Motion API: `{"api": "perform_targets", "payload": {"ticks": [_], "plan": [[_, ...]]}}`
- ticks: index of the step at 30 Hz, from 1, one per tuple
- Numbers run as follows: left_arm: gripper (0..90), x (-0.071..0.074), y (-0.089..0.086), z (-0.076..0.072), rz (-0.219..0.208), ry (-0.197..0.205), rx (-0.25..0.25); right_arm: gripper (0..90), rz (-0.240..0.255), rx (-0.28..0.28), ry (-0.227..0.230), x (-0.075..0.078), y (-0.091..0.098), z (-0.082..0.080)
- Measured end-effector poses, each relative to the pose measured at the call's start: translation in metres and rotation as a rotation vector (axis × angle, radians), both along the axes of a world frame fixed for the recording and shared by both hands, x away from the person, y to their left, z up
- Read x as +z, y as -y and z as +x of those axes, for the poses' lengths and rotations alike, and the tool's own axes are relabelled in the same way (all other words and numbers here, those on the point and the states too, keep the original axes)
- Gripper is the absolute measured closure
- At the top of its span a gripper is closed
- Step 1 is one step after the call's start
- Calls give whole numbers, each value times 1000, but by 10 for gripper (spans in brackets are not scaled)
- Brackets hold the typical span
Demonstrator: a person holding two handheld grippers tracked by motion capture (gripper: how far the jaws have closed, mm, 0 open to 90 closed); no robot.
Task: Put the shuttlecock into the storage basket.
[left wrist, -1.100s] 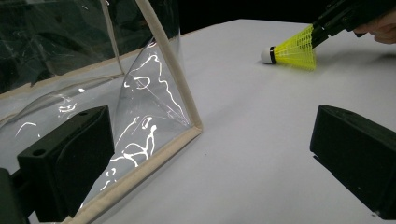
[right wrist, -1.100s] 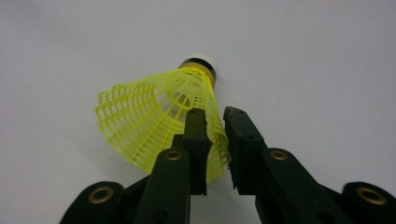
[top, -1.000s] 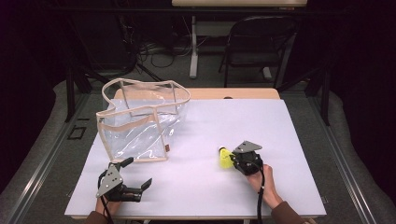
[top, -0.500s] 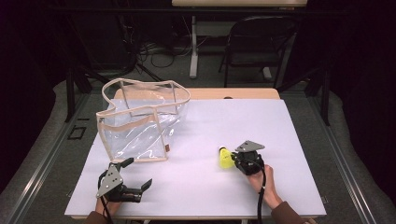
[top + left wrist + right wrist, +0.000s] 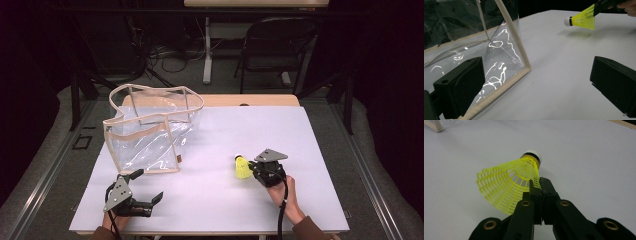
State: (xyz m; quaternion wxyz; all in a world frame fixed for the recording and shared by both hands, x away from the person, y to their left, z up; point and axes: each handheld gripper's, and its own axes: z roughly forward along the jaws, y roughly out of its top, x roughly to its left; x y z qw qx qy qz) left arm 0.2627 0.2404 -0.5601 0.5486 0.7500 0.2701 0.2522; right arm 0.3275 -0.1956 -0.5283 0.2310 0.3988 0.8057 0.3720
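A yellow shuttlecock (image 5: 243, 168) with a white cork tip hangs just above the white table, right of centre. My right gripper (image 5: 251, 170) is shut on the edge of its mesh skirt. In the right gripper view the jaws pinch the skirt of the shuttlecock (image 5: 509, 185) at my gripper's (image 5: 540, 182) tips, and the cork points away from me. My left gripper (image 5: 147, 186) rests open near the front left edge, nothing between its jaws. The left gripper view has its own gripper (image 5: 537, 82) facing the bag's corner, with the shuttlecock (image 5: 581, 20) far off.
A clear plastic bag (image 5: 150, 132) with beige trim stands open at the table's back left, and its near corner (image 5: 527, 67) lies close ahead of the left jaws. Bare white tabletop (image 5: 260, 130) stretches between the bag and the right hand. Dark chairs and cables lie beyond the table.
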Motion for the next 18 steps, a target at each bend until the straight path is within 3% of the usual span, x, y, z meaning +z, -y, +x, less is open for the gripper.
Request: {"api": "perform_targets", "payload": {"ticks": [18], "plan": [[0, 1, -1, -1, -2, 4, 5, 897, 20, 6, 17, 21, 9, 0]]}}
